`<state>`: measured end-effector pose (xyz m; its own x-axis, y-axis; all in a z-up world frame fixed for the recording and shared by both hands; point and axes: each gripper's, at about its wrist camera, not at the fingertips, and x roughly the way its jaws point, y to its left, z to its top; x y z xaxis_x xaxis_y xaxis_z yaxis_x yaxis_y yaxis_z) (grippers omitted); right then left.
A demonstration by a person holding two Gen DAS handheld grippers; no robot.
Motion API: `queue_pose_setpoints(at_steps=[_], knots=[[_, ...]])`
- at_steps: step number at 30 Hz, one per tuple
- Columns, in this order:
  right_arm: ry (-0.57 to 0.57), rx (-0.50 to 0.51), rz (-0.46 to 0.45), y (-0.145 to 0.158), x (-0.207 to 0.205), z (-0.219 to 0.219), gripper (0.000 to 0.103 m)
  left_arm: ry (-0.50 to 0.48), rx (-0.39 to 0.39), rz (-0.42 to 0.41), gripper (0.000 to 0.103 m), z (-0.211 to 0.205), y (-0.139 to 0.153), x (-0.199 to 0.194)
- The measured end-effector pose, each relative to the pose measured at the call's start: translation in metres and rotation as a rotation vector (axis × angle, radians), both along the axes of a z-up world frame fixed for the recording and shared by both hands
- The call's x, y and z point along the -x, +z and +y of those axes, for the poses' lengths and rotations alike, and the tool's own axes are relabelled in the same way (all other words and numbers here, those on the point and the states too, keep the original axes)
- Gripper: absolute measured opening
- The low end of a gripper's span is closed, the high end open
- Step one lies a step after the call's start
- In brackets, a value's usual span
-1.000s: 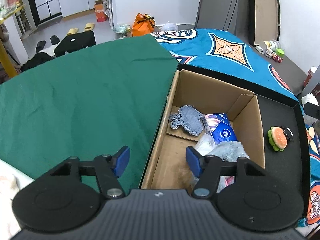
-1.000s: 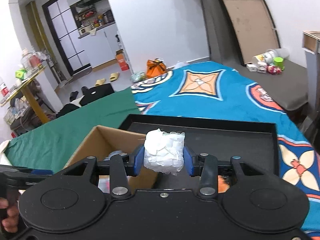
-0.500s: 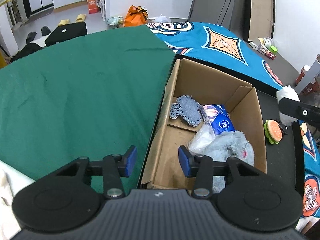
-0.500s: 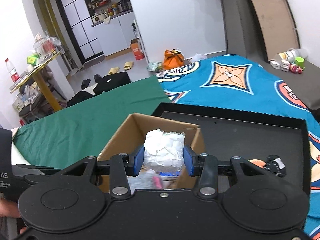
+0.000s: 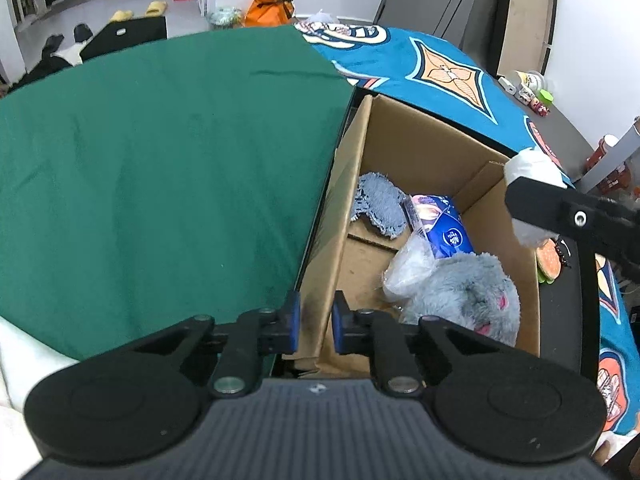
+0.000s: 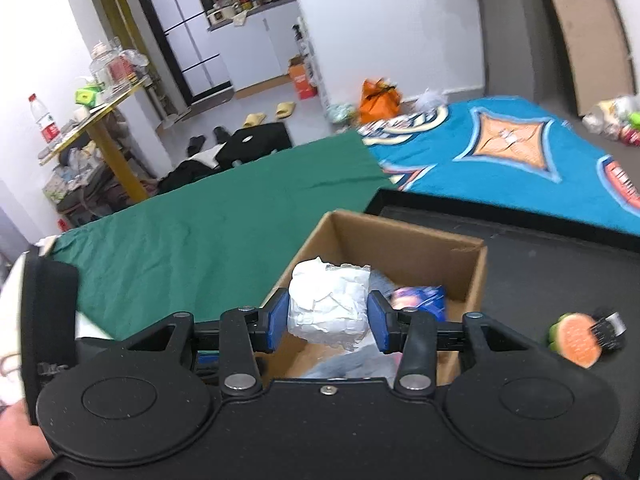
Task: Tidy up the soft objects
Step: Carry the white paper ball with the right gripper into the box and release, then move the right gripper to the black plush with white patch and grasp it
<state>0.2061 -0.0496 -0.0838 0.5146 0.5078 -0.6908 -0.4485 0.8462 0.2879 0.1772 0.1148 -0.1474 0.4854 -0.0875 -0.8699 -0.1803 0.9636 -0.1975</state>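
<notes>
A brown cardboard box (image 5: 420,152) holds a grey plush toy (image 5: 468,292), a blue tissue pack (image 5: 444,232), a grey-blue cloth (image 5: 376,204) and a clear plastic bag (image 5: 408,268). My left gripper (image 5: 314,322) is shut on the box's near left wall. My right gripper (image 6: 328,316) is shut on a white crumpled packet (image 6: 328,308) and holds it above the box (image 6: 400,240). The packet also shows in the left wrist view (image 5: 528,168), over the box's right rim. A burger toy (image 6: 576,338) lies on the black tray (image 6: 560,248) right of the box.
A green cloth (image 5: 160,160) covers the surface left of the box. A blue patterned blanket (image 6: 520,160) lies behind the tray. Small bottles and toys (image 5: 528,92) stand at the far right. Bags and slippers lie on the floor beyond.
My left gripper has closed from open onto the box's left wall. My right gripper has carried the white packet left, from over the tray to over the box.
</notes>
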Motion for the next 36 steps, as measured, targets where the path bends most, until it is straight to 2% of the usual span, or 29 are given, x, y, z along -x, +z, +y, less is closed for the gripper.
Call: queue_pose_setpoints(at_steps=[2,3,9,17,22,24,31,36], knots=[[0.009,-0.019,0.031,-0.002,-0.001,0.002,0.059,0.006,0.016,0.011,0.014,0.003,-0.003,-0.002],[0.012,-0.022,0.032,0.000,0.000,0.001,0.061,0.009,0.020,0.013,0.014,0.004,-0.003,-0.002],[0.020,0.027,0.005,0.009,0.003,-0.011,0.062,0.004,0.030,0.007,0.015,0.006,-0.004,0.000],[0.013,0.099,0.001,0.008,0.008,-0.040,0.062,0.006,-0.018,0.004,0.019,-0.001,0.000,0.000],[-0.001,0.106,-0.015,0.014,0.008,-0.058,0.062,0.034,-0.060,-0.026,0.039,-0.004,0.006,0.004],[-0.007,0.109,-0.018,0.014,0.007,-0.066,0.062,0.029,-0.068,-0.041,0.043,-0.006,0.009,0.005],[-0.048,0.112,-0.020,0.008,0.000,-0.092,0.062,0.007,-0.135,-0.053,0.052,-0.018,0.013,0.005],[-0.110,0.077,0.010,-0.011,-0.006,-0.113,0.063,-0.007,-0.179,-0.056,0.055,-0.025,0.014,0.004]])
